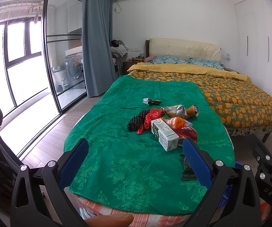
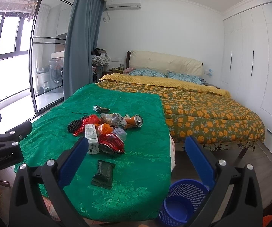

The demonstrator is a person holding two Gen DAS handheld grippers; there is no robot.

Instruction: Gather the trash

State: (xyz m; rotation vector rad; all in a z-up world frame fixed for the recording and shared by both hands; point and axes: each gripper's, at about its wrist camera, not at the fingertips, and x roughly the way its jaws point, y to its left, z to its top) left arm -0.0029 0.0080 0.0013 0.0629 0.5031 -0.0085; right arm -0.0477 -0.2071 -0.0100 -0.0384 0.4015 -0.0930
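Ahead of both sets of jaws lies the tabletop (image 1: pixel 117 170), draped in a green patterned cloth, and past its far edge is the bed (image 2: pixel 211 117) with its orange-flowered quilt.

The left gripper (image 1: pixel 136 147) hangs over the near end of the cloth with its jaws spread wide, holding nothing and touching nothing. The right gripper (image 2: pixel 137 147) is spread just as wide and equally empty, poised over the tabletop's right edge.

Below the right gripper's right jaw, on the floor beside the tabletop, stands a blue mesh bin (image 2: pixel 183 200) that looks empty.

The trash sits in a loose heap (image 1: pixel 164 121) on the cloth, just beyond the tips of both pairs of jaws. In it a white and green carton (image 1: pixel 164 136) lies nearest, just ahead of the left gripper's right jaw, touching a crushed red can (image 2: pixel 109 145). Farther out are an orange can (image 2: pixel 134 121) on its side, a crumpled silver wrapper (image 1: pixel 173 110), a black foam net (image 1: pixel 136 120) and red plastic (image 1: pixel 151 119).

Between the right gripper's jaws, nearer than the heap, a flat dark packet (image 2: pixel 102 174) lies alone. Far beyond the heap rests a small dark wrapper (image 1: pixel 152 101).
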